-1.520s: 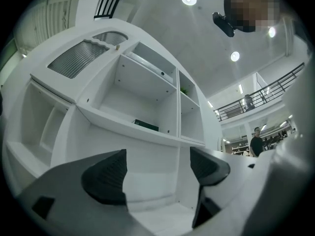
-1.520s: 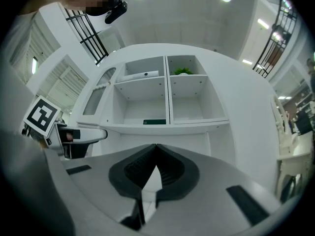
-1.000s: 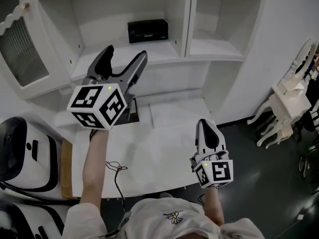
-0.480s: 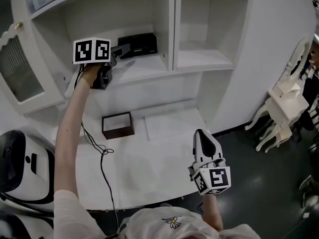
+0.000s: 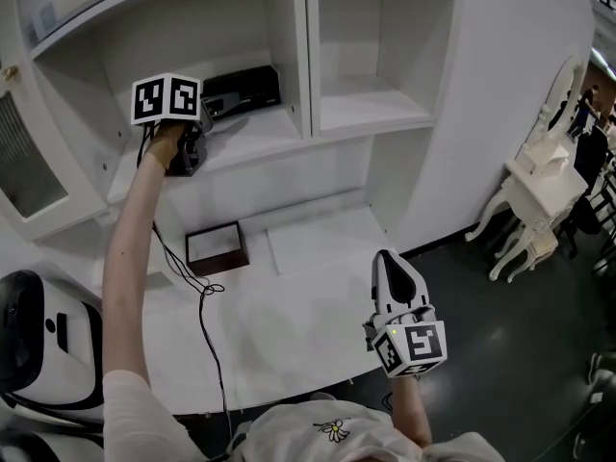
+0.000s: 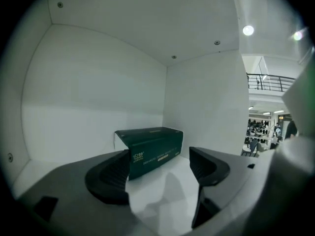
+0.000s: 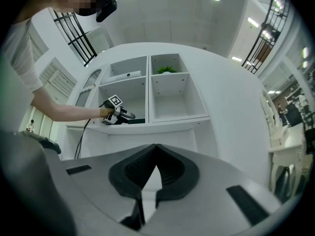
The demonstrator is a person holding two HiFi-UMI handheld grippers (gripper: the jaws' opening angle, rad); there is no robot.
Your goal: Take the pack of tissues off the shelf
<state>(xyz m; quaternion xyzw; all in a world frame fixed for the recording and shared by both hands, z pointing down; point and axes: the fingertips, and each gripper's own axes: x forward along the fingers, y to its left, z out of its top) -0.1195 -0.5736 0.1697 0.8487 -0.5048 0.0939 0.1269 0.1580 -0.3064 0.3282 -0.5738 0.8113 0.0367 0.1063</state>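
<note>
A dark green pack of tissues (image 6: pixel 150 149) lies at the back of the left shelf compartment (image 5: pixel 241 138), also seen as a dark box, the tissue pack (image 5: pixel 243 89), in the head view. My left gripper (image 6: pixel 160 176) is inside that compartment, open, jaws apart and aimed at the pack, a short way in front of it, not touching. In the head view the left gripper (image 5: pixel 197 123) sits at the shelf's front left. My right gripper (image 5: pixel 397 275) hangs low over the white table, shut, empty.
A vertical divider (image 5: pixel 294 56) separates the left compartment from the bare right one (image 5: pixel 371 109). A small dark-framed tray (image 5: pixel 216 247) lies on the white table (image 5: pixel 289 325) below. A cable (image 5: pixel 197 287) trails from my left arm. White chairs (image 5: pixel 539 191) stand at right.
My left gripper rose from above the table up to the shelf and into the left compartment, facing the tissue pack. The right gripper stayed put, shut.
</note>
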